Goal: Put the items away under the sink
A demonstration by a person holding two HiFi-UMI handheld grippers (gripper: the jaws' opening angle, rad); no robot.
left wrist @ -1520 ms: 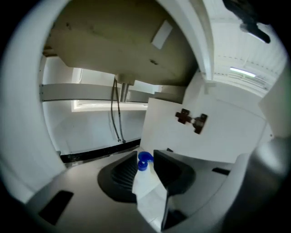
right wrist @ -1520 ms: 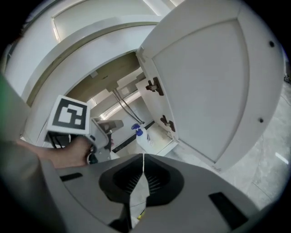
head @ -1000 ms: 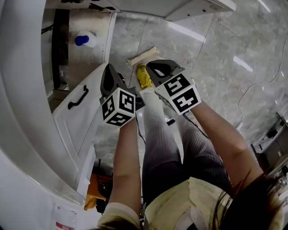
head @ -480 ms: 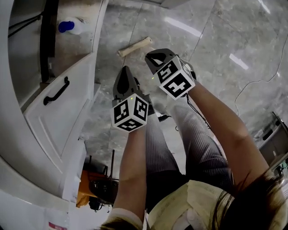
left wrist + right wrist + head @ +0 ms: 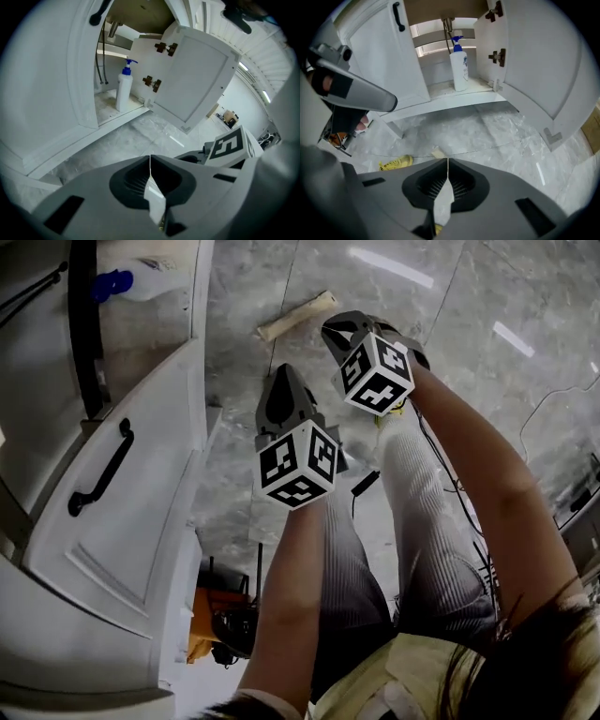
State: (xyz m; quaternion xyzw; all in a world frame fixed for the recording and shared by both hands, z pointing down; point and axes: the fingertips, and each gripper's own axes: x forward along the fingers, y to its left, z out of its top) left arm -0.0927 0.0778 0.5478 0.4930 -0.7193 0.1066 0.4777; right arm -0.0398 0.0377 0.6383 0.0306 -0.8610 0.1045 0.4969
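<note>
Since the cabinet under the sink already stood open, the step in hand looked like a reach down for the loose item, and doing it well would have meant parting the jaws before arriving, then taking the thing across its narrow width near the middle so it would not swing

In the head view a beige roll [image 5: 296, 316] lay on the marble floor [image 5: 244, 362], well apart from the white bottle [image 5: 141, 282] with a blue cap that stood inside the cabinet, past the open door [image 5: 112, 521]. The right gripper [image 5: 336, 329] pointed down near the roll without touching it; the left gripper [image 5: 281, 381] hung beside it, nearer the door

In the left gripper view the left gripper [image 5: 150, 161] was fully closed, its jaws meeting in a thin seam with nothing between them. Ahead, the bottle [image 5: 123, 89] stood upright on the cabinet floor, and the other gripper's marker cube [image 5: 232, 145] showed at the right

In the right gripper view the right gripper [image 5: 447, 164] was likewise pressed closed and empty. An end of the beige roll [image 5: 438, 152] showed just past its tip, a yellow shoe [image 5: 396, 162] lay to the left, and the bottle [image 5: 459, 63] stood between the two open doors
</note>
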